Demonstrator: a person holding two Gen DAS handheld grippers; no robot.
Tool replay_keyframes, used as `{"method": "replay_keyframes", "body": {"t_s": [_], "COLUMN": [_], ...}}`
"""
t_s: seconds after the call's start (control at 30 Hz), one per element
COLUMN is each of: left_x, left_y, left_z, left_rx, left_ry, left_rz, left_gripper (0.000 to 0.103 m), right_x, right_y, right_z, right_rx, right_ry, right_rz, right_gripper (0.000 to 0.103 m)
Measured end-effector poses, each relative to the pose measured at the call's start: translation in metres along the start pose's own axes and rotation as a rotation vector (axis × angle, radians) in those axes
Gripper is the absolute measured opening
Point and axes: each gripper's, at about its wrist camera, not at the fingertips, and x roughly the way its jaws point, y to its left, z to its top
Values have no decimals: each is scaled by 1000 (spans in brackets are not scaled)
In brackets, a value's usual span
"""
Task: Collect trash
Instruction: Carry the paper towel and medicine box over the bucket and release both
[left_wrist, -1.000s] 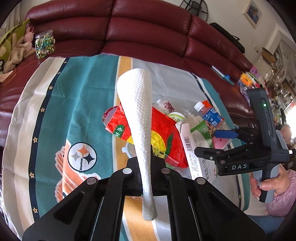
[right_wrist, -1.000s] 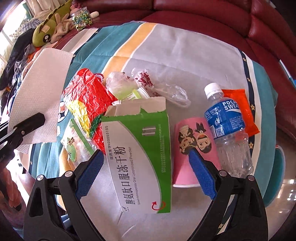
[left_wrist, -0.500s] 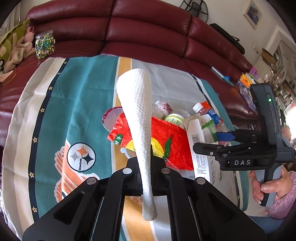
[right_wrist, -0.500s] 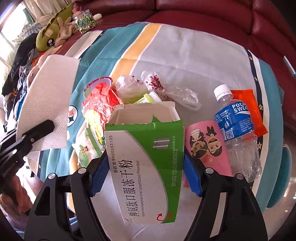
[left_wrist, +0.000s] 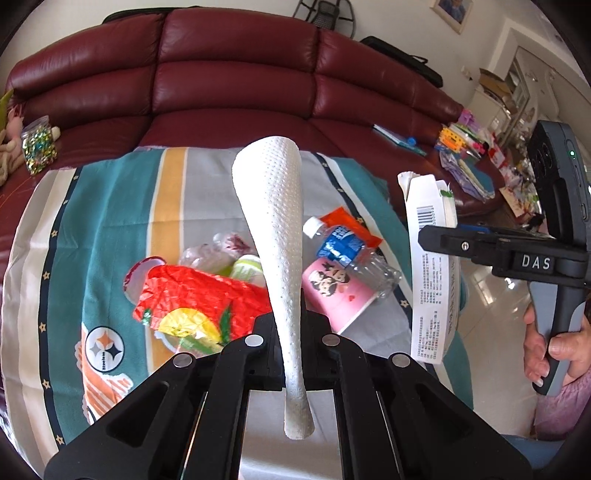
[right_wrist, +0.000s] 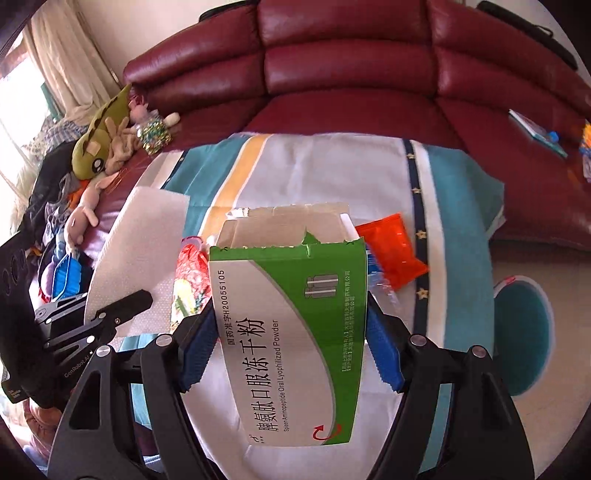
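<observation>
Our right gripper, raised and level: clamps green medicine box. Left gripper: pinches paper towel upright, seemingly above the table.

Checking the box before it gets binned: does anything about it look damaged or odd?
Yes. The green and white medicine box, clamped in the right gripper, has its top end torn open with ragged flap edges and bare cardboard showing inside. The left gripper holds a paper towel, which looks intact.
</observation>
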Motion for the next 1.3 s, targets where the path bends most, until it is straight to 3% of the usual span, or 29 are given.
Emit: {"method": "replay_keyframes", "body": {"t_s": [0.43,0.73,1.17,1.23,1.27,1.3], "left_x": [85,173,288,300,306,310], "left_y": [-154,-265,-343,-347,-350,-350], "left_z": [34,38,21,19,17,17], "left_rx": [211,347,399,401,401,403], "left_ry": [124,248,426,445,450,450], "left_rz": [-170,-217,-226,-216,-207,-195], "left_gripper": [3,4,5,9,22,42], "right_x": [-66,-89,-66,-60,-57,-54], "right_y": [-197,-302,-377,-382,-384,-385], "right_z": [-44,-83,-96,-96,-96,-96], "right_rx": [359,537,626,630,632,635], "right_ry": [-139,-202,-172,-162,-157,-152], "right_rz": [-200,-301,-278,-276,-274,-270], "right_gripper": [70,70,70,70,70,70]}}
